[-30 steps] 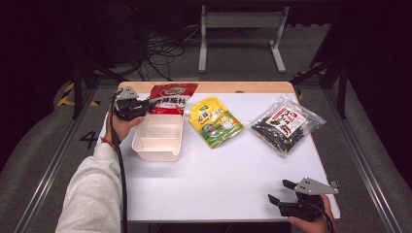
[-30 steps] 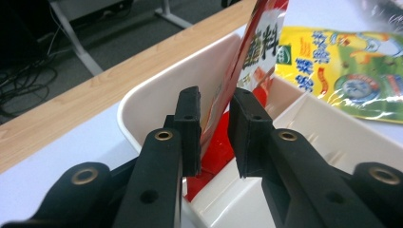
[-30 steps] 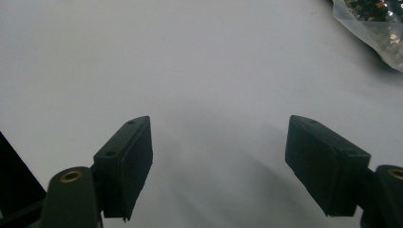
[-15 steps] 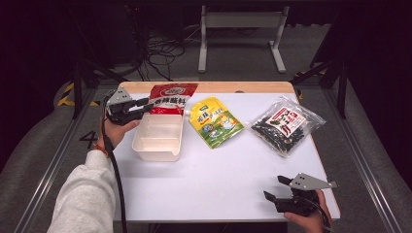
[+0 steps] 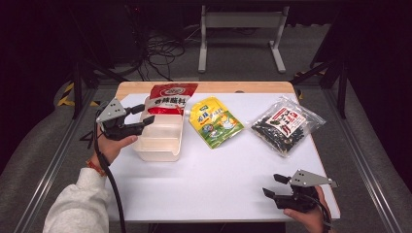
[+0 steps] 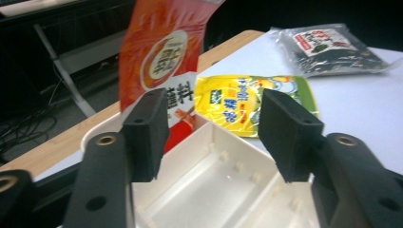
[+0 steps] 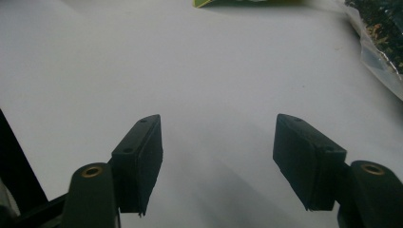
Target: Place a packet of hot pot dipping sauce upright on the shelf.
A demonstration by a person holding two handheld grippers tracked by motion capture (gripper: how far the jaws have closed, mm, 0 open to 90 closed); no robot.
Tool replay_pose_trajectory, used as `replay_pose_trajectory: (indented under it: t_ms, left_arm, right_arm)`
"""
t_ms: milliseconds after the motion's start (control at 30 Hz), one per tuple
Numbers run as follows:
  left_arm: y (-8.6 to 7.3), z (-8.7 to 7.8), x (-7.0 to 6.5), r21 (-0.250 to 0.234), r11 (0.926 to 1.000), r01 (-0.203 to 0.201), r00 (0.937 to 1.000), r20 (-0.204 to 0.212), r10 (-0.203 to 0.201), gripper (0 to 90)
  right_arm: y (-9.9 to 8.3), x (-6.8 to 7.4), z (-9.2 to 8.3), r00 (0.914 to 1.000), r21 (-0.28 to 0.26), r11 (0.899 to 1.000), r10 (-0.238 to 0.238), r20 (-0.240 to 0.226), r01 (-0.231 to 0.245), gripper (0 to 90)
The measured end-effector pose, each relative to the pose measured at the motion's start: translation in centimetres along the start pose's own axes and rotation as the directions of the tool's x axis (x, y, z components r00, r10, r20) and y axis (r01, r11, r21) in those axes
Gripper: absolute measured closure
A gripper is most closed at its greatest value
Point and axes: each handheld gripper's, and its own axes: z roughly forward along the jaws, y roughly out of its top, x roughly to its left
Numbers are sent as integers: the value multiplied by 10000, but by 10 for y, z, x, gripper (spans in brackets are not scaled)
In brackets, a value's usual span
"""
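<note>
Box: the white plastic box point(image 5: 160, 138) is sitting at the table's point(image 5: 218, 184) left side, just right of the left gripper point(image 5: 141, 119)
Left jaws: they have just been opening and are standing spread over the box's near rim, pinching nothing
Right jaws: the right gripper point(image 5: 271, 186) is hovering at the near right corner, spread, gripping nothing
Handling: likely light and stiff but thin-walled and slick; taking a side wall at the rim looks safest
Axis: its long side is running away from the person, open side up
Neighbours: the red pouch point(image 5: 170, 96) is overlapping its far end; the yellow pouch point(image 5: 215, 121) is lying just beside it
</note>
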Motion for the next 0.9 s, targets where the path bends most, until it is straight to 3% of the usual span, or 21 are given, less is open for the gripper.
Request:
replay_pose_trajectory:
  t_ms: [167, 300, 400, 567, 667, 900]
  left_arm:
    - [-1, -10, -15, 51, 9999, -152, 9999, -14, 152, 372]
    - [-5, -15, -25, 146, 9997, -216, 9997, -119, 218, 351]
    - [-8, -18, -35, 199, 9992, -334, 9994, -27, 335, 341]
    - [-19, -26, -57, 292, 9982, -516, 9987, 38, 515, 322]
    - [-27, -32, -70, 581, 9948, -839, 9965, 55, 837, 323]
    - [-50, -37, -98, 1073, 9919, -675, 9972, 389, 637, 290]
  right_arm:
    - [5, -3, 3, 10000, -70, 10000, -61, -10, 61, 354]
    - [8, -4, 4, 9994, -274, 9992, -311, -119, 308, 419]
    - [10, -5, 4, 9994, -275, 9990, -352, 54, 353, 437]
    - [13, -6, 6, 9991, -225, 9989, -421, 80, 422, 441]
    - [15, -7, 7, 9993, -396, 9986, -330, 186, 337, 464]
    - [20, -7, 5, 9991, -705, 9971, -265, 338, 289, 481]
